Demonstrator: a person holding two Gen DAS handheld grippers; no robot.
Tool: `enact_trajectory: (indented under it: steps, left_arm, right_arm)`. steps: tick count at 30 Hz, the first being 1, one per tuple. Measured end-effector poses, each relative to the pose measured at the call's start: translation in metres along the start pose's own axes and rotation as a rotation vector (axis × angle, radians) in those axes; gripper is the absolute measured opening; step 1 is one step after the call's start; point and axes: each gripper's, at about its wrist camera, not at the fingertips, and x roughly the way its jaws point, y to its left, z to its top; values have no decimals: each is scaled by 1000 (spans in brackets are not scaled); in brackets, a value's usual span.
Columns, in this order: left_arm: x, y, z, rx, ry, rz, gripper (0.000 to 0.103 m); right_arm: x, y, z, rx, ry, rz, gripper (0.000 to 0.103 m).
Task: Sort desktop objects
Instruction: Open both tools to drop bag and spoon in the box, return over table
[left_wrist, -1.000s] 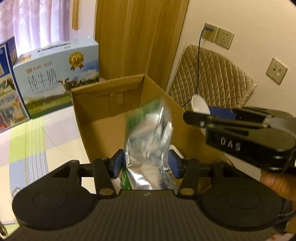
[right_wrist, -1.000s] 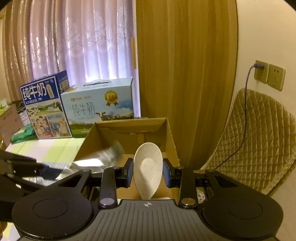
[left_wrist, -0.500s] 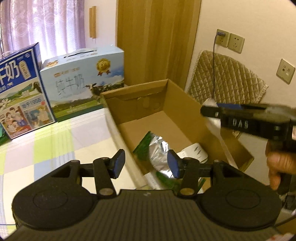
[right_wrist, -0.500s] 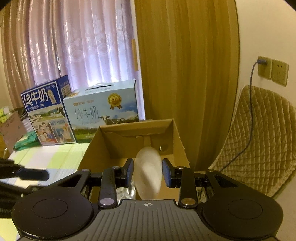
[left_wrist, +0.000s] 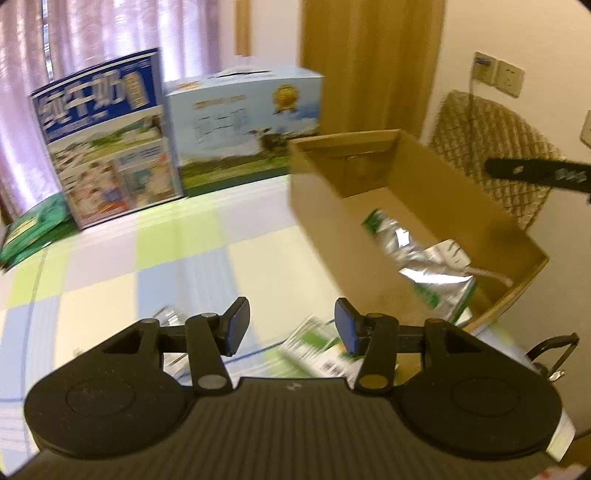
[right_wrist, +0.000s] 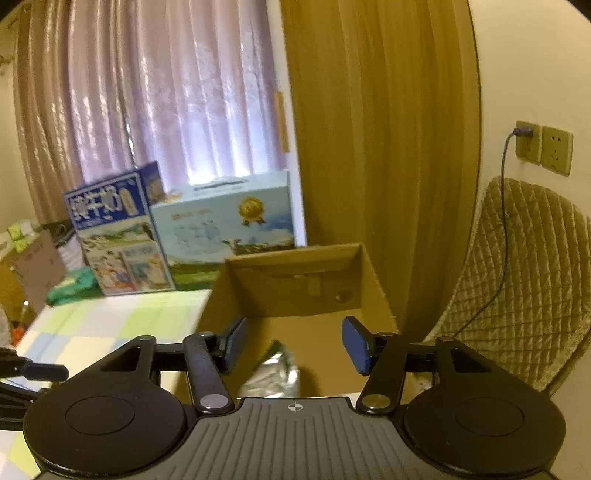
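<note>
Foil pouch (left_wrist: 424, 254) lying inside cardboard box (left_wrist: 332, 221), box at table (left_wrist: 184, 251) right edge. Left gripper (left_wrist: 290, 328) jaws apart, empty, over green-white packet (left_wrist: 317, 350) on table. Right gripper (right_wrist: 291, 343) jaws apart, empty, above box opening. Two milk cartons (left_wrist: 177, 125) standing behind.

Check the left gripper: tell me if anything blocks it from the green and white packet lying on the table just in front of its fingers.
Nothing visible blocks it. The left gripper is open and empty, and the green and white packet lies flat on the checked tablecloth just below its right finger. The cardboard box stands farther off to the right, outside that path.
</note>
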Motion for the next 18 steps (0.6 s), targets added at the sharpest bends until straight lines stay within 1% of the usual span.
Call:
enact_trajectory:
  steps: [7, 9, 12, 14, 16, 18]
  left_arm:
    - [-38, 47, -35, -40, 5, 79, 48]
    - [-51, 61, -48, -58, 0, 96, 50]
    - [-66, 77, -69, -70, 0, 125, 52]
    - [-72, 86, -87, -78, 8, 144, 52]
    - [-74, 92, -104, -82, 19, 153, 54]
    - [-73, 96, -119, -85, 31, 158, 59]
  right_arm:
    - [-35, 52, -9, -30, -36, 96, 66]
    - [-41, 70, -16, -46, -37, 121, 67]
    - [-49, 96, -34, -71, -35, 157, 69]
    - [-52, 109, -49, -61, -29, 176, 73]
    - [-51, 121, -67, -49, -10, 195, 77]
    - [-48, 132, -87, -39, 18, 198, 79]
